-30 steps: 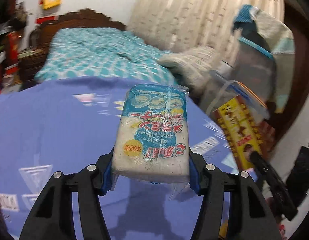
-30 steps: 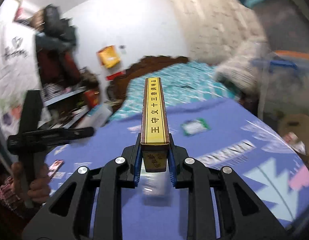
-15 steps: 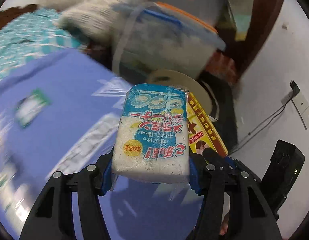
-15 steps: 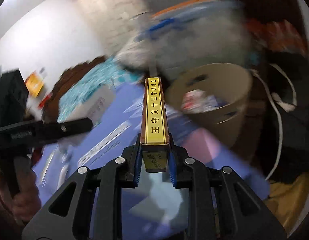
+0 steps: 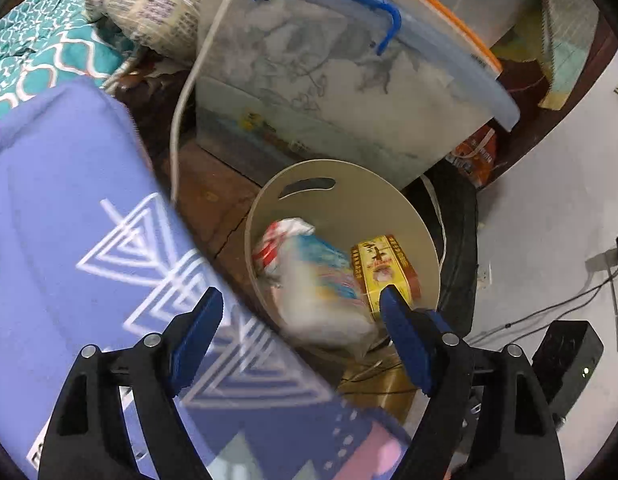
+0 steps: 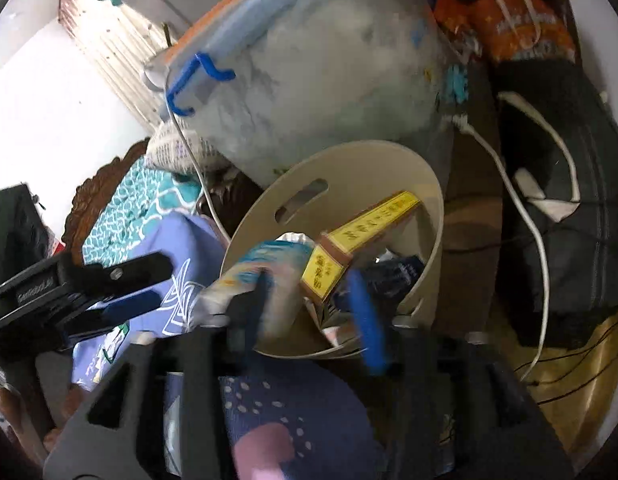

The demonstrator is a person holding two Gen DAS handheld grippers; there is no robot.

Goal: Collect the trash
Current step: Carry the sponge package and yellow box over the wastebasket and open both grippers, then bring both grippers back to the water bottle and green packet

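Lying inside the beige waste bin (image 6: 389, 168), the long yellow box (image 6: 369, 232) has its long axis running from about 7 o'clock up to 2 o'clock in the right wrist view, its printed end face toward the camera and its far end leaning on the bin wall. Beside it at 9 o'clock sits the plastic-wrapped sponge pack (image 6: 261, 272), smeared by motion so its print cannot be read. The right gripper (image 6: 305, 308) hangs just over the bin's near rim with its fingers spread and nothing between them, though blur softens their outline. From the left wrist view the bin (image 5: 361, 196) holds the pack (image 5: 317, 284) with its long axis from 11 to 5 o'clock, and the box (image 5: 385, 268) at its right, partly hidden by a blue pad (image 5: 405, 340). The left gripper (image 5: 301, 332) stands wide apart and empty above the purple tablecloth (image 5: 69, 208) edge. A clear storage tub (image 5: 329, 80) rises behind the bin.
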